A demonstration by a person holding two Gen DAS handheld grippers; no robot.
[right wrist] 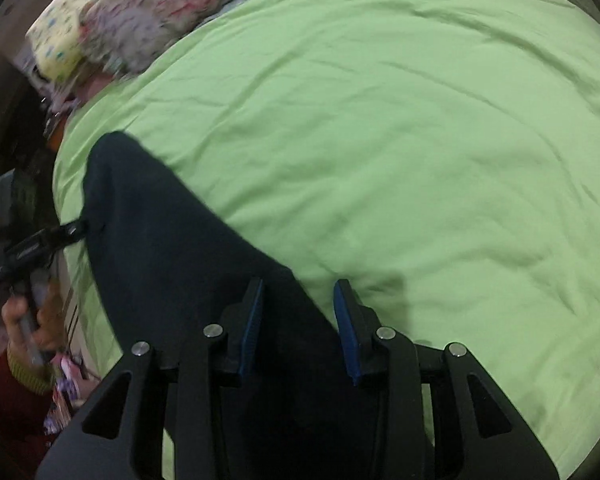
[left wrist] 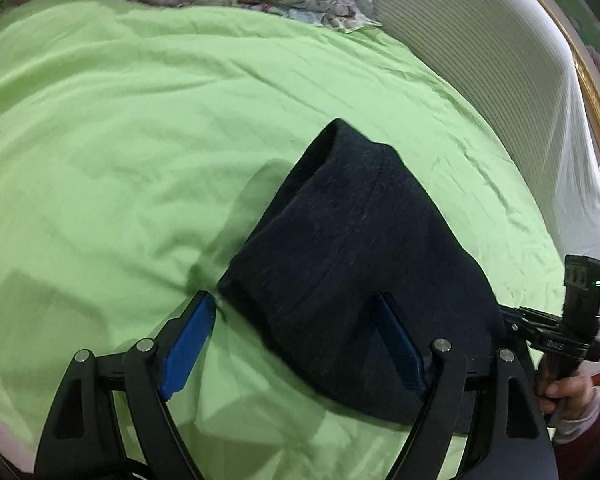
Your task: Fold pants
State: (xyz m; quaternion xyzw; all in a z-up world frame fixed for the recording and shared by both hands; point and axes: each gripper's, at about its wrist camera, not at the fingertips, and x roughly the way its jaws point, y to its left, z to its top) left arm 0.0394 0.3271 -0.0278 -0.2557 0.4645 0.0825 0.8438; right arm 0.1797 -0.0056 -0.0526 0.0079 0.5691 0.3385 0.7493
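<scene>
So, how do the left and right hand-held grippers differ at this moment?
The left hand-held gripper is opened wide; the right hand-held gripper is opened less. The pants lie over the left one's right finger, while the right one's gap straddles the pants' edge. Both have blue pads and hang over the green sheet.

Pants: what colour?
Dark navy, nearly black, plain with no pattern. The pants show best in the left wrist view, against the green sheet.

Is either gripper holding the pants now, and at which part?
Neither. The left gripper and the right gripper are both open over the dark pants, which lie on the green sheet.
</scene>
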